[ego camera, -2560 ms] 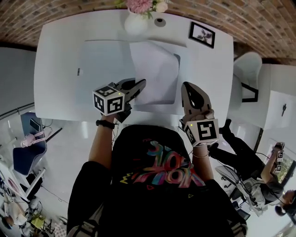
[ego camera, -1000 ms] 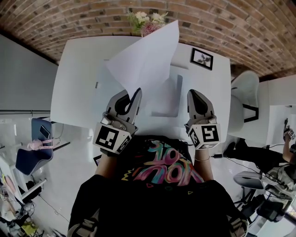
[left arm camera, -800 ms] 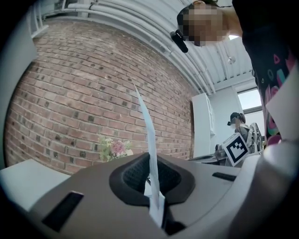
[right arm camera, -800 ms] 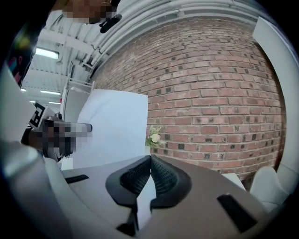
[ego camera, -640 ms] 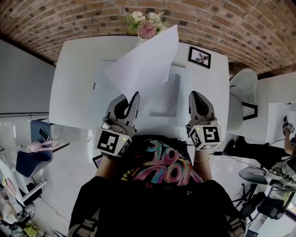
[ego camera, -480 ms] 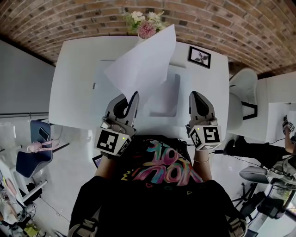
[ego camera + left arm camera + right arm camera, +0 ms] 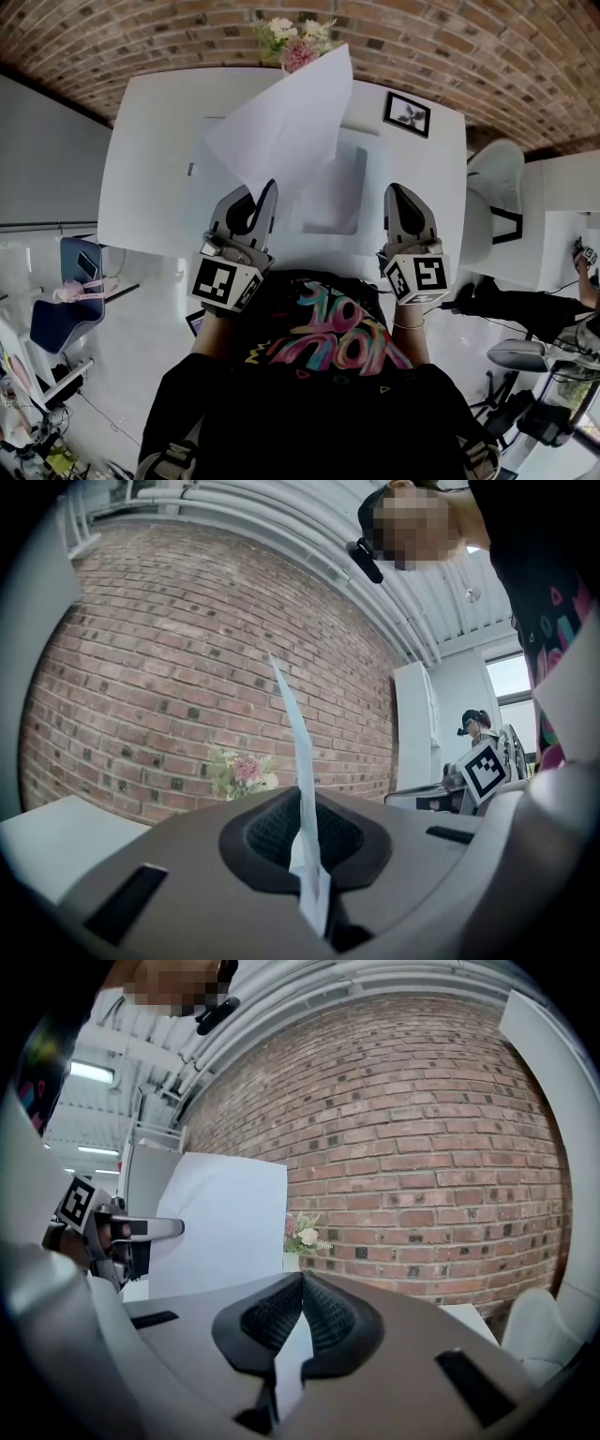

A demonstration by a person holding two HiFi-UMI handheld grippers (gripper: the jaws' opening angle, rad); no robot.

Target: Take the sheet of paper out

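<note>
Tabletop (image 7: 150, 169); level left gripper (image 7: 267, 192) with paper (image 7: 281, 131)

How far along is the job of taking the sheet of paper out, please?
Done, it seems: the sheet of paper is out of the folder, held up over the table. In hand: the left gripper is shut on its lower corner; the right gripper is shut, empty. Left: setting the sheet down, probably.

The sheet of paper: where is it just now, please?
In the head view the sheet of paper stands raised over the white table, left of centre, its lower corner clamped in the left gripper, its top near the flowers.
</note>
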